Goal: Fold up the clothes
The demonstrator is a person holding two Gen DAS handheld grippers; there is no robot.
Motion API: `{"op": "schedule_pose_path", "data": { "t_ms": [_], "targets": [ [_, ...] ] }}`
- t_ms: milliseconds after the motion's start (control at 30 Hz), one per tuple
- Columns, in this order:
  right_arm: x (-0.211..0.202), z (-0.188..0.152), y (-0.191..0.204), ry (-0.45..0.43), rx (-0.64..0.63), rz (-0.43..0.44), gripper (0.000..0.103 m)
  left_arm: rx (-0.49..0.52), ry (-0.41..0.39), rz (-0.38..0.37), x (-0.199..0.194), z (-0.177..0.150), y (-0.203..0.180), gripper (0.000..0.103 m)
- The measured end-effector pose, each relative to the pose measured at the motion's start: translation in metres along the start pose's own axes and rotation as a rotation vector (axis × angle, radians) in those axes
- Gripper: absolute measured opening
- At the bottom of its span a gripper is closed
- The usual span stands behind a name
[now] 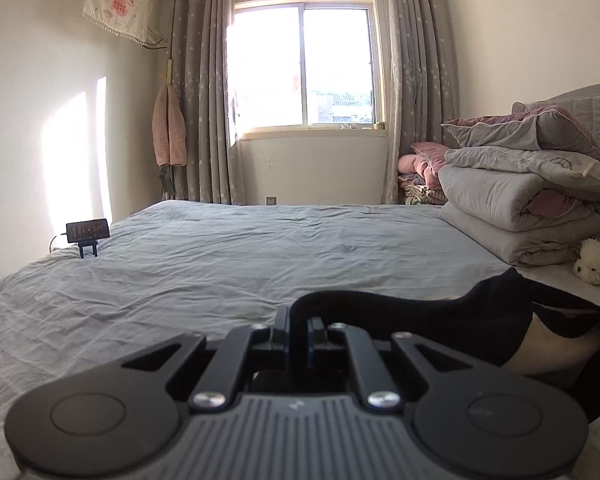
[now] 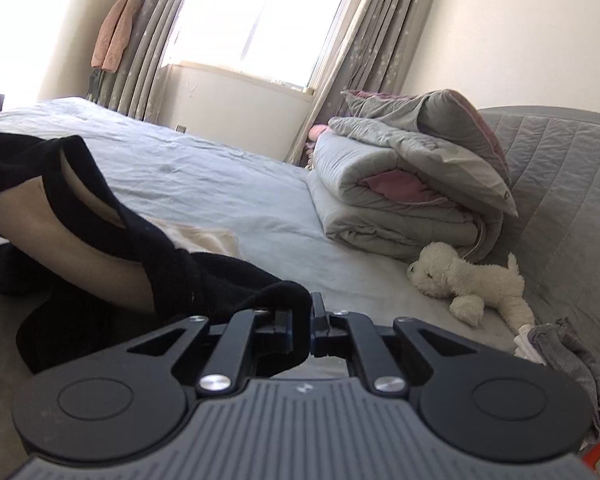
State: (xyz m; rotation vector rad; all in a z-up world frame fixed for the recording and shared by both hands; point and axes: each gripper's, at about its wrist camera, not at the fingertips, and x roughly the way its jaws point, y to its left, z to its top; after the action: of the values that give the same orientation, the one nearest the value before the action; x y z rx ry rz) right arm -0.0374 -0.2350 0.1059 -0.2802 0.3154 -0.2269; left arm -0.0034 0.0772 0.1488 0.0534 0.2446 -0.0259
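Left wrist view: the left gripper (image 1: 299, 336) is sitting at lower centre of the frame, its jaws drawn together and pinching a fold of the black garment (image 1: 452, 320). The cloth is running from the jaws toward the lower right, where a pale lining (or inner panel) is showing. The bed (image 1: 220, 256) with its wrinkled grey-blue sheet is filling the middle band. A small dark device on a stand (image 1: 87, 234) is standing at the bed's left edge. A stack of folded grey quilts (image 1: 520, 196) is lying at right, with a white plush dog (image 1: 598, 266) just below it. The window (image 1: 304, 68) is glaring at upper centre between grey curtains (image 1: 198, 92), and a pink jacket (image 1: 169, 128) is hanging at left of them.

Right wrist view: the right gripper (image 2: 301, 326) is sitting at lower centre, jaws closed, clamping an edge of the black garment (image 2: 204, 276). The cloth is stretching away to the left edge of the frame, off the sheet in part, the same pale lining showing along it. The bed (image 2: 228, 184) is sloping across the middle. The folded quilts (image 2: 400, 184) are lying at centre right against a quilted grey headboard (image 2: 572, 200), the plush dog (image 2: 464, 280) just in front of them. A crumpled grey cloth (image 2: 568, 356) is lying at lower right (what it is cannot be told).
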Motion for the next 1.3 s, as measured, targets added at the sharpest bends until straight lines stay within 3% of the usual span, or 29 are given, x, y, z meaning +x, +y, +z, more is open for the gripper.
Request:
{"op": "schedule_pose_path", "data": {
  "t_ms": [100,333,533,633,733,833,900,1033,1167,1200,1267,1300],
  "targets": [
    [-0.020,0.024,-0.016,-0.125,0.122,0.001,0.006,-0.012,-0.078,0.024,-0.013,0.013,0.004,0.007],
    [-0.073,0.066,-0.037,-0.394,0.186,-0.080,0.006,-0.075,-0.281,0.022,-0.080,0.066,0.016,0.007],
    [-0.132,0.097,-0.068,-0.642,0.242,-0.120,0.006,-0.189,-0.338,-0.064,-0.135,0.122,0.035,0.007],
    [-0.133,0.100,-0.074,-0.661,0.230,-0.106,0.006,-0.177,-0.316,-0.034,-0.120,0.130,0.033,0.007],
    [-0.097,0.090,-0.064,-0.547,0.195,-0.033,0.006,-0.204,-0.175,-0.012,-0.070,0.110,0.030,0.007],
    [-0.035,0.066,-0.043,-0.297,0.132,0.042,0.006,-0.193,0.006,-0.021,-0.010,0.059,0.019,0.008],
    [0.001,0.044,-0.031,-0.095,0.127,0.087,0.006,-0.199,0.174,-0.046,0.029,0.019,0.011,0.008],
    [0.069,0.000,-0.008,0.298,0.114,0.176,0.007,-0.298,0.491,-0.155,0.075,-0.041,0.006,0.008],
    [0.055,-0.006,0.019,0.320,-0.033,0.205,0.012,-0.254,0.560,-0.177,0.073,-0.056,-0.007,0.013],
    [0.048,-0.007,0.017,0.317,-0.046,0.205,0.019,-0.229,0.559,-0.170,0.071,-0.057,-0.009,0.016],
    [0.036,-0.010,0.012,0.313,-0.065,0.204,0.034,-0.199,0.554,-0.160,0.068,-0.056,-0.011,0.034],
    [0.034,-0.011,0.006,0.315,-0.045,0.204,0.050,-0.184,0.552,-0.155,0.066,-0.056,-0.012,0.037]
  ]
}}
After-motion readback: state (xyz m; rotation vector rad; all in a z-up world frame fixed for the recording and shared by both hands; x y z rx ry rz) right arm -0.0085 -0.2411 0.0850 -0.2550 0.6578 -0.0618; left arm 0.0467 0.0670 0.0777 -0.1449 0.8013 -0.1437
